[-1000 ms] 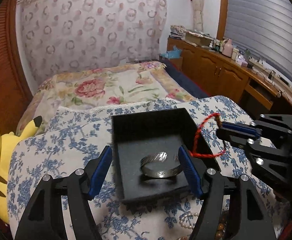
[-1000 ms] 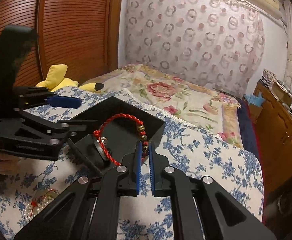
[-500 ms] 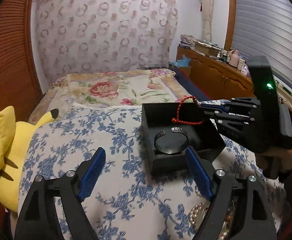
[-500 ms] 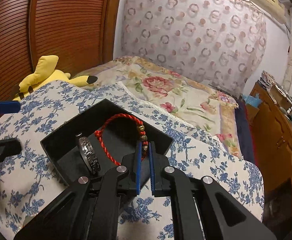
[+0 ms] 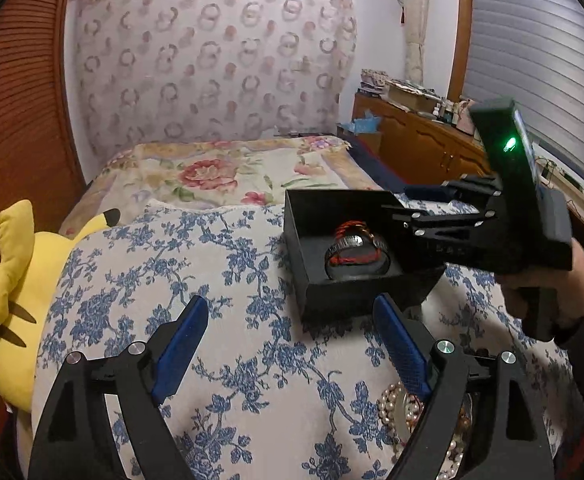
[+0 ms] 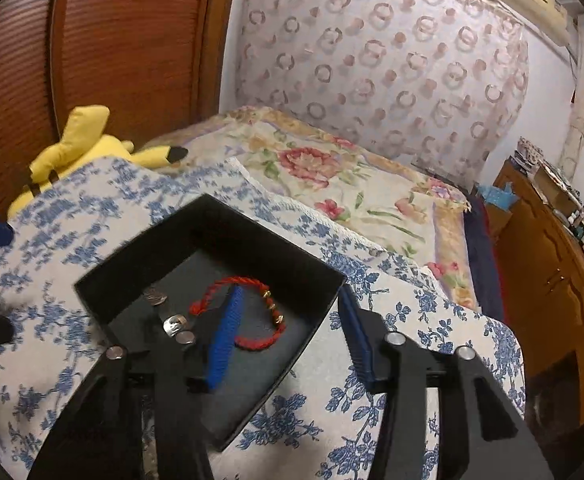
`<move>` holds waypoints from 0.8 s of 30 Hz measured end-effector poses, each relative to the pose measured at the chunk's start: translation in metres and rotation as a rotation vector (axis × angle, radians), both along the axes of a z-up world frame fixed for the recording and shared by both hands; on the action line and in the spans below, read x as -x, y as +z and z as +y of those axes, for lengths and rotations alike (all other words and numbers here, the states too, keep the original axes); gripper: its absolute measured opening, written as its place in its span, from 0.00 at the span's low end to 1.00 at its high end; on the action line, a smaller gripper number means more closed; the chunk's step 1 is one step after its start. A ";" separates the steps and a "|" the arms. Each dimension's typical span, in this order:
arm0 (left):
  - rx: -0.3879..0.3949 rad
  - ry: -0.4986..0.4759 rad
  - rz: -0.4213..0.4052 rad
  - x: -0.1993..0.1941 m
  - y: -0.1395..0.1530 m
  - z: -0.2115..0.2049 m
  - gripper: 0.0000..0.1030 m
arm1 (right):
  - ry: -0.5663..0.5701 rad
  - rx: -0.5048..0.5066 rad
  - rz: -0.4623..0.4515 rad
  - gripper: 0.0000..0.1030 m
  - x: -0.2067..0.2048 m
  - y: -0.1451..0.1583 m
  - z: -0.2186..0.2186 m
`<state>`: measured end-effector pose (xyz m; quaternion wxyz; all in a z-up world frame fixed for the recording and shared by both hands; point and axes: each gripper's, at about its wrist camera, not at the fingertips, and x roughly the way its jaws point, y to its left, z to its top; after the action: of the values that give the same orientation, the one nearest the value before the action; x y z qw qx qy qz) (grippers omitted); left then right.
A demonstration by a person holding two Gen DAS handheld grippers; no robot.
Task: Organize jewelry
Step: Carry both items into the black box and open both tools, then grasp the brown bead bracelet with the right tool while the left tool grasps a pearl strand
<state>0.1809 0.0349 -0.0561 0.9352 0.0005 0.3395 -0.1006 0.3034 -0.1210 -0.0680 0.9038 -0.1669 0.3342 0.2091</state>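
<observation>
A black open box (image 5: 343, 292) sits on the blue-flowered cloth. Inside it a red cord bracelet (image 5: 351, 258) lies across a silver bangle (image 5: 355, 240). My right gripper (image 5: 399, 202) reaches over the box's right rim. In the right wrist view its jaws (image 6: 291, 292) are opening. The red bracelet (image 6: 216, 289) lies loose on the box floor under the left finger, beside the bangle (image 6: 174, 322), and no pad presses on it. My left gripper (image 5: 290, 308) stands open in front of the box (image 6: 276, 248) with nothing between its fingers.
A heap of pearl and bead jewelry (image 5: 403, 404) lies under the left gripper's right finger. A yellow plush toy (image 5: 16, 280) lies at the cloth's left edge. A person's hand (image 5: 531, 292) holds the right gripper. A flowered bed is behind, a wooden cabinet at the right.
The right gripper has opened and let go of the red bracelet, which now lies in the box. The left gripper drew back from the box and spread wider.
</observation>
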 end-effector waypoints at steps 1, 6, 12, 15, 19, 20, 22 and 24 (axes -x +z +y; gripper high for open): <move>0.001 -0.001 0.002 0.001 -0.001 -0.001 0.79 | -0.001 -0.003 -0.002 0.50 0.004 0.001 -0.001; 0.006 -0.011 0.012 0.016 -0.007 -0.005 0.79 | -0.010 -0.057 -0.010 0.50 0.035 0.012 -0.022; 0.027 -0.048 0.034 0.040 -0.013 -0.014 0.79 | 0.009 -0.124 0.004 0.50 0.097 0.016 -0.049; 0.043 -0.068 0.048 0.052 -0.017 -0.018 0.73 | 0.021 -0.132 0.016 0.50 0.126 0.012 -0.058; 0.051 -0.091 0.073 0.068 -0.023 -0.025 0.63 | 0.027 -0.158 0.040 0.46 0.160 0.004 -0.066; 0.053 -0.094 0.079 0.072 -0.025 -0.026 0.62 | 0.031 -0.160 0.049 0.45 0.166 0.001 -0.065; 0.052 -0.094 0.086 0.079 -0.028 -0.027 0.62 | 0.042 -0.169 0.072 0.40 0.177 -0.005 -0.064; 0.050 -0.091 0.092 0.084 -0.031 -0.028 0.62 | 0.057 -0.180 0.092 0.39 0.182 -0.009 -0.062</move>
<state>0.0968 0.0070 -0.0869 0.9129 -0.0118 0.3790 -0.1514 0.1211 -0.1827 -0.0770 0.8925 -0.0850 0.3501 0.2714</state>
